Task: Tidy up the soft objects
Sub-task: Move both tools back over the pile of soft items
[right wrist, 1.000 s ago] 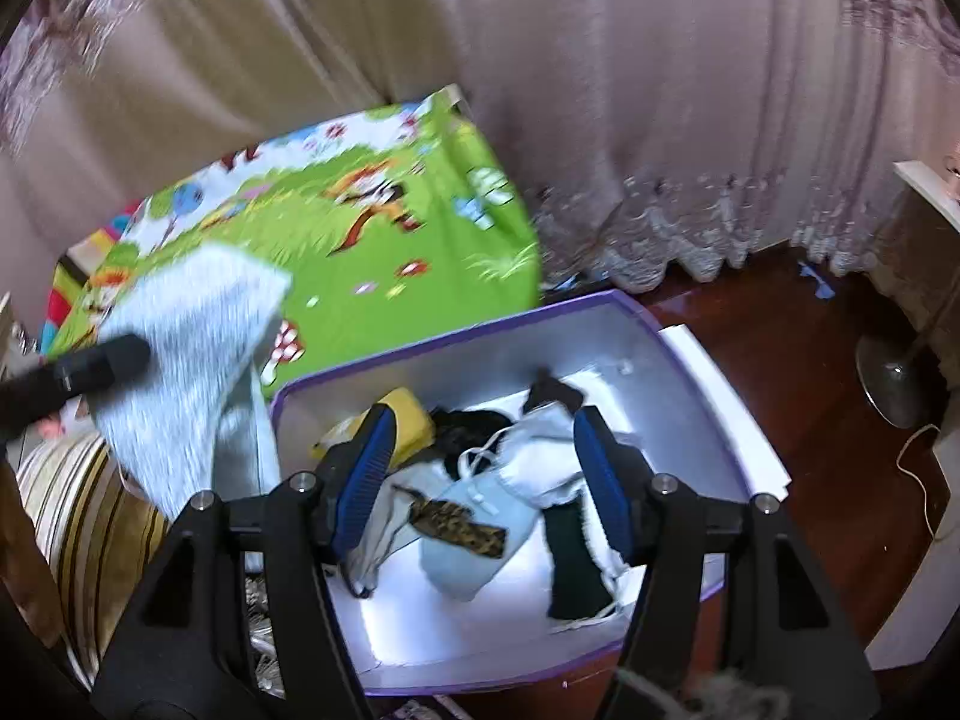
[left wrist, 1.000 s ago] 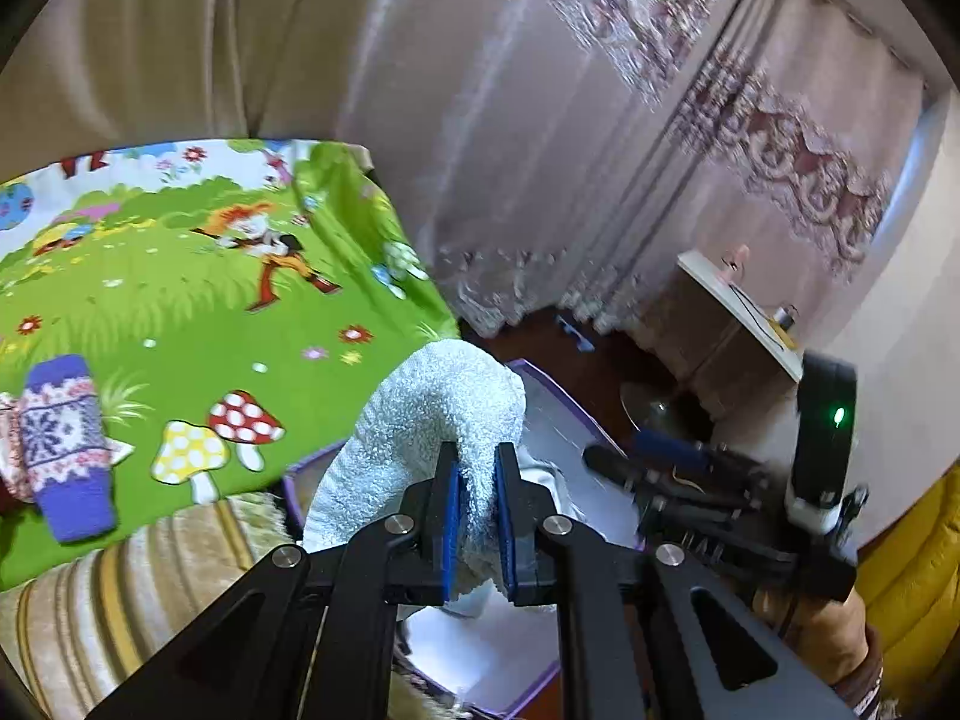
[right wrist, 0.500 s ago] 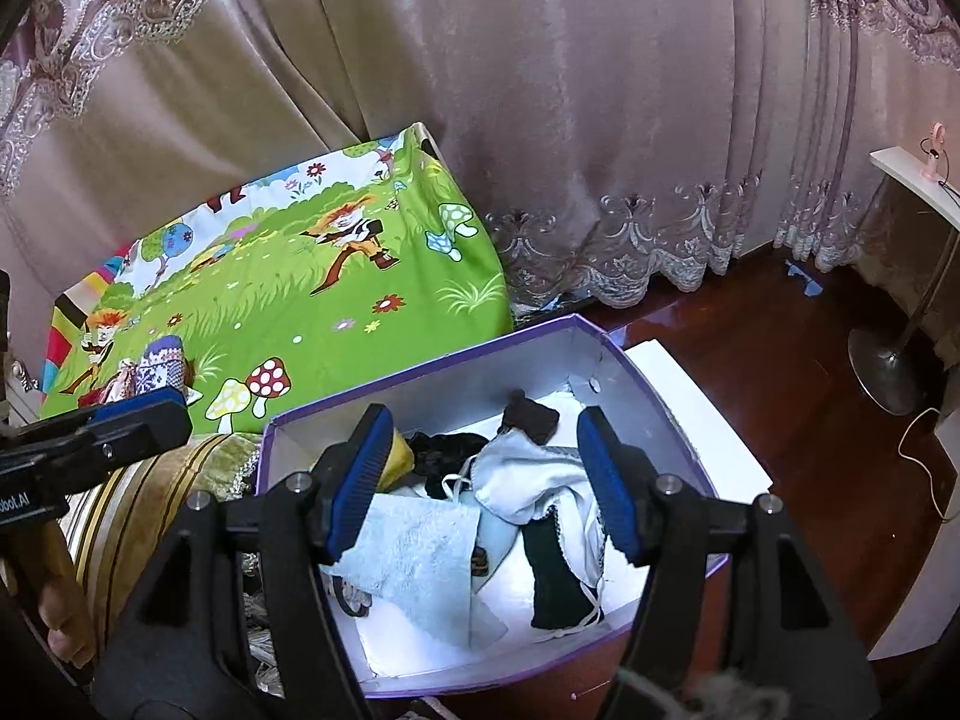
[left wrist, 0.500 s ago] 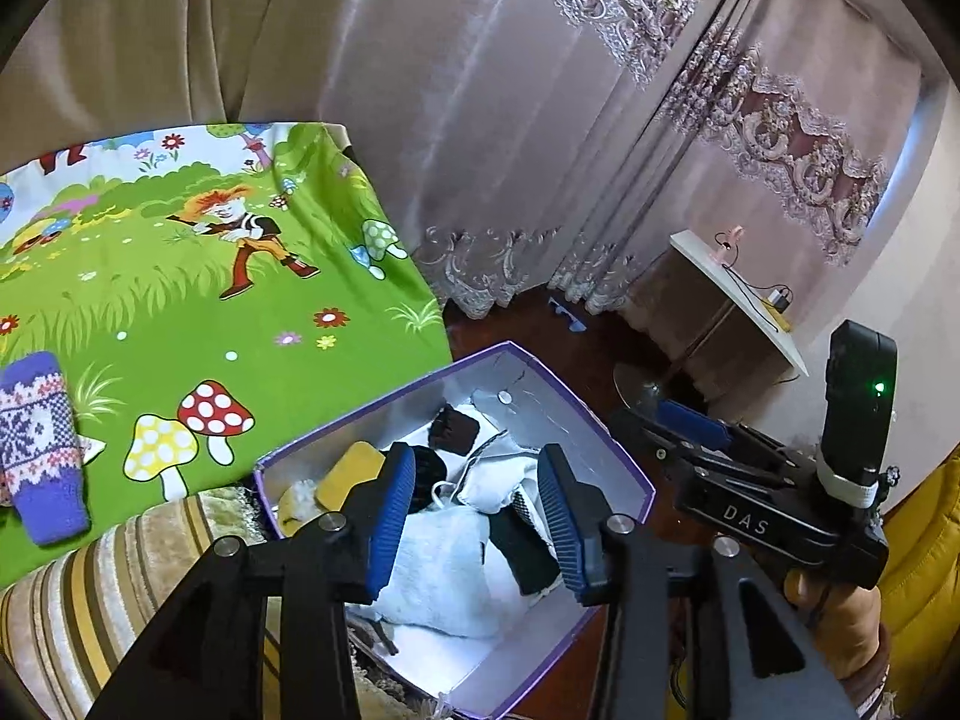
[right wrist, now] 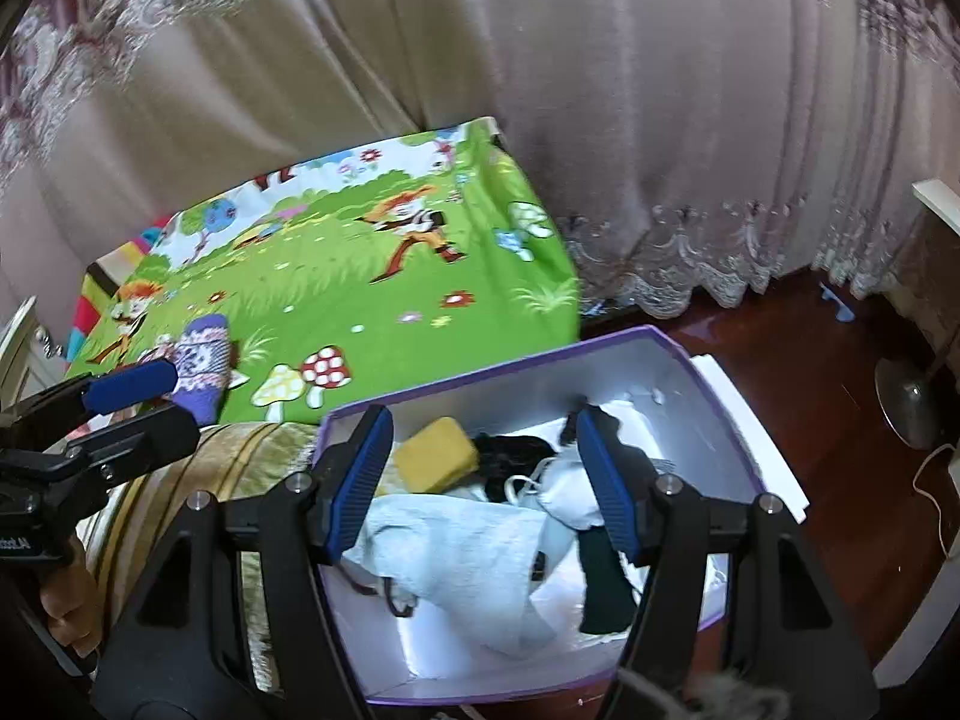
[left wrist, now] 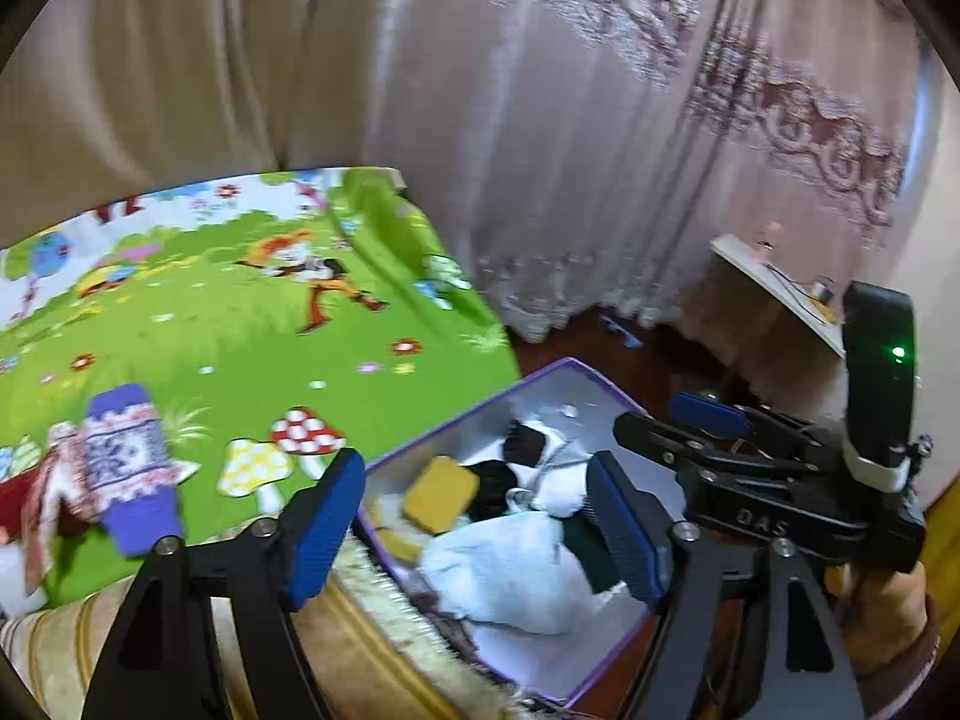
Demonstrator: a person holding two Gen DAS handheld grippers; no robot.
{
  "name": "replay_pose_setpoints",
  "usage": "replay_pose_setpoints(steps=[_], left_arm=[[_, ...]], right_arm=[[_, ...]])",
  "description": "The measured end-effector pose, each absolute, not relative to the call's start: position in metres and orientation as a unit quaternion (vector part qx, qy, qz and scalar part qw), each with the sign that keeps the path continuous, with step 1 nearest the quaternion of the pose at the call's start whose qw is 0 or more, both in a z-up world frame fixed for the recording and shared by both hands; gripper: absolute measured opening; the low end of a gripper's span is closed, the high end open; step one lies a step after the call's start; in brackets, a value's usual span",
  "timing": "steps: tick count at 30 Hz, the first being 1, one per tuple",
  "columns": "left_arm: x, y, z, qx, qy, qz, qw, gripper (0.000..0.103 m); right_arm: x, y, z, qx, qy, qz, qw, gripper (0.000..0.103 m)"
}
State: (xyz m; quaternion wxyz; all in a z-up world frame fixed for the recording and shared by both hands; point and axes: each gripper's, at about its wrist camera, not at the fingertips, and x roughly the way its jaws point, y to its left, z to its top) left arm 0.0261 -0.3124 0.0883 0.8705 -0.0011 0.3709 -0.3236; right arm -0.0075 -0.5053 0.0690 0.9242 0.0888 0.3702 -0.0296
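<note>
The left hand-held gripper (left wrist: 477, 531) hangs over the near end of a purple-rimmed box (left wrist: 591, 375), its blue pads spread wide with nothing between them; its jaws have just been opening. Directly below and ahead of it, inside the box, lies a pale blue-white towel (left wrist: 510, 570), free of both pads. Further ahead in the box sit a yellow sponge-like pad (left wrist: 441, 486), some black fabric (left wrist: 495, 480) and a white cloth with a cord (left wrist: 558, 480). To the left of this gripper, on the green cartoon play mat (left wrist: 240, 324), rests a blue-and-white knitted mitten (left wrist: 129, 468), well apart from the box.

The right hand-held gripper (right wrist: 486, 480) is also held over the box (right wrist: 708, 390), its jaws standing partly open and gripping nothing. The towel (right wrist: 456, 552) lies crumpled just beneath it, between the lines of its two fingers but not touched by them. A dark sock (right wrist: 603, 588) lies under its right finger. Off to its left, the other gripper's blue pad (right wrist: 129, 387) shows beside the mitten (right wrist: 201, 372), held by a hand (right wrist: 69, 612) low at the edge. A striped cushion edge (right wrist: 240, 450) borders the box on the left.
</note>
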Motion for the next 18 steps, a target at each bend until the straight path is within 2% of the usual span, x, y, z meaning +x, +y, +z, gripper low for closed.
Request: replay_pose_setpoints(steps=[2,5,11,18], left_arm=[[0.025,-0.301,0.092,-0.001,0.353,-0.313,0.881,0.084],[0.021,-0.282,0.098,0.018,0.308,-0.301,0.902,0.085],[0.029,-0.233,0.101,0.034,0.28,-0.245,0.928,0.085],[0.042,-0.164,0.092,-0.054,0.3,-0.249,0.919,0.085]], right_arm=[[-0.005,-0.494,0.071,0.083,0.37,-0.016,0.925,0.07],[-0.001,-0.479,0.075,0.078,0.368,0.001,0.926,0.074],[0.011,-0.442,0.079,0.059,0.371,0.036,0.926,0.079],[0.031,-0.397,0.081,0.036,0.381,0.075,0.921,0.079]])
